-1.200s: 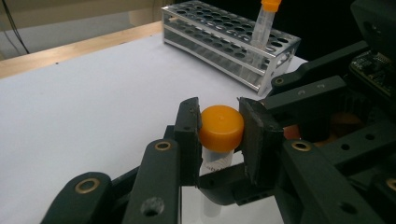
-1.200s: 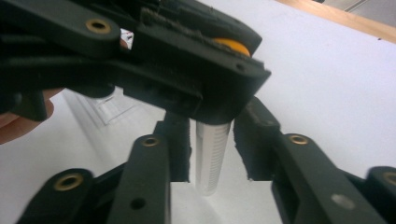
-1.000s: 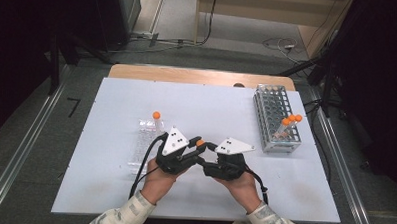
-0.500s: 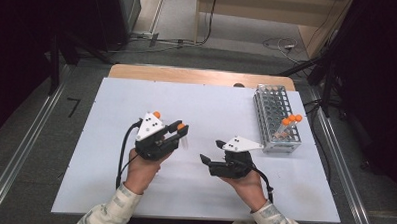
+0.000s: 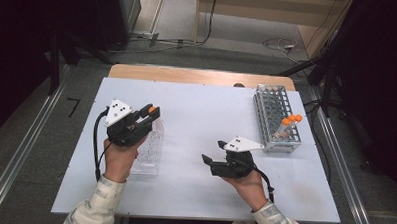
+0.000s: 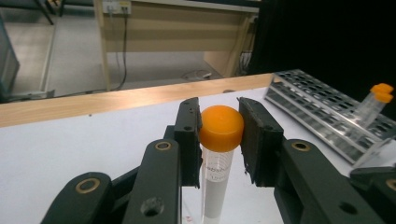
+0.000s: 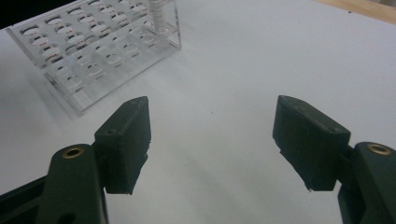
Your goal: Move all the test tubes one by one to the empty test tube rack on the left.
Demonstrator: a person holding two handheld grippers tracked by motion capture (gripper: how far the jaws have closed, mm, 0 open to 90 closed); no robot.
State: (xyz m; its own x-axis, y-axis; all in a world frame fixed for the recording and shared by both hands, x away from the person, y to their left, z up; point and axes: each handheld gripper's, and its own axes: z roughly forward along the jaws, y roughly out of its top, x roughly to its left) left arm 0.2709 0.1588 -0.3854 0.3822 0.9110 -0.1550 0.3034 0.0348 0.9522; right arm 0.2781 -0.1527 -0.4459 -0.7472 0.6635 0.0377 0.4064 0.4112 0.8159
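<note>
My left gripper [image 5: 151, 111] is shut on the orange cap [image 6: 222, 128] of a clear tube [image 6: 215, 183] that hangs upright between the jaws. It hovers over the far end of a clear plastic rack [image 5: 148, 153] on the left of the white table [image 5: 201, 107]. My right gripper [image 5: 212, 151] lies low near the table's middle, pointing left. Its jaws have just been opening and now stand wide apart over bare table, with nothing between the fingers [image 7: 128, 140]. In the right gripper view the clear rack [image 7: 93, 46] is at the upper left, with a tube [image 7: 159, 14] standing in its corner.
A grey wire rack [image 5: 274, 112] stands at the table's right side with orange-capped tubes [image 5: 292, 119] in its near end. The left gripper view also has this rack [image 6: 322, 112] and its tubes [image 6: 379, 95] at the right. A wooden strip [image 5: 197, 76] borders the far edge.
The left gripper has drawn away from the right gripper, moving left and up with the tube to above the clear rack. The right hand stays put and its jaws have spread.
</note>
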